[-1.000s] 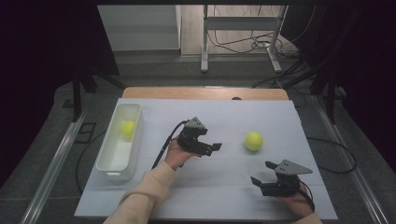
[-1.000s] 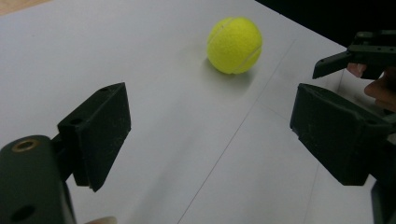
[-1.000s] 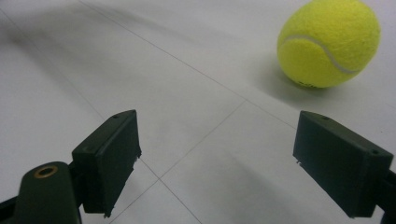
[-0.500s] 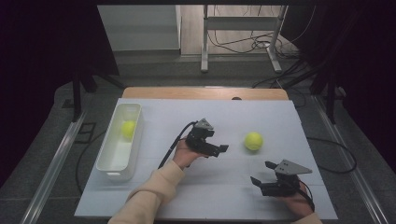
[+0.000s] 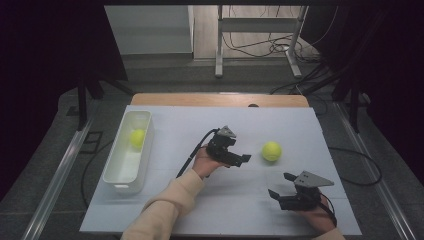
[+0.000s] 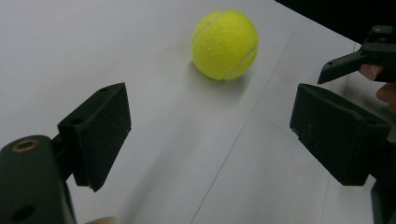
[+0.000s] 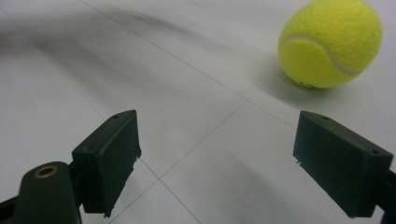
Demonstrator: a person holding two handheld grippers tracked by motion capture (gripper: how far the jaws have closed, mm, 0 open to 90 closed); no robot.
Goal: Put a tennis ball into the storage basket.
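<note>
In the high view a yellow-green ball (image 5: 271, 151) lies loose on the white table (image 5: 200, 125), right of centre. The left gripper (image 5: 242, 159) hangs just beside it on its left, jaws wide and holding nothing, with bare table between them and the ball. The right gripper (image 5: 281, 187) sits nearer the front edge, jaws wide and holding nothing too. At the far left a white bin (image 5: 119, 172) holds a second ball (image 5: 137, 138). In the left gripper view the ball (image 6: 225, 45) shows fuzzy felt and a pale curved seam, ahead of the open jaws and untouched; the right gripper (image 6: 348, 63) shows at the right edge. In the right gripper view the ball (image 7: 330, 43) sits beyond the right jaw, apart from it.
</note>
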